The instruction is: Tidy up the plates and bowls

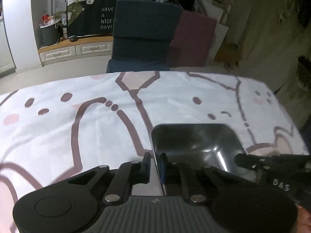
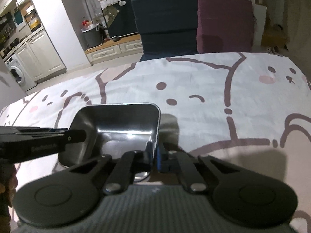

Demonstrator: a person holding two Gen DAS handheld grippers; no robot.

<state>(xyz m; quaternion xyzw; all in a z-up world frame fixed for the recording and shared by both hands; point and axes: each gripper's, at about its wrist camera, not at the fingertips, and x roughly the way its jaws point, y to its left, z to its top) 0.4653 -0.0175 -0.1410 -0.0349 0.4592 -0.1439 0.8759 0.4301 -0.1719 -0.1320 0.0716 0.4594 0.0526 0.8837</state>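
A square stainless-steel dish [image 1: 194, 139] with rounded corners rests on the cartoon-print tablecloth [image 1: 77, 128]. My left gripper [image 1: 155, 164] is shut on the dish's left rim, one finger outside the wall and one inside. In the right wrist view the same dish [image 2: 120, 122] has its right rim pinched by my right gripper [image 2: 155, 153], also shut. The right gripper [image 1: 238, 159] reaches in from the right in the left wrist view, while the left gripper [image 2: 81, 136] comes in from the left in the other view. Nothing lies inside the dish.
The white cloth [image 2: 213, 101] covers the whole table. Behind its far edge stand a dark blue chair [image 1: 143, 35] and a maroon chair [image 2: 225, 23]. Further off are low drawers [image 1: 73, 51], a grey bin [image 1: 49, 34] and a washing machine [image 2: 18, 73].
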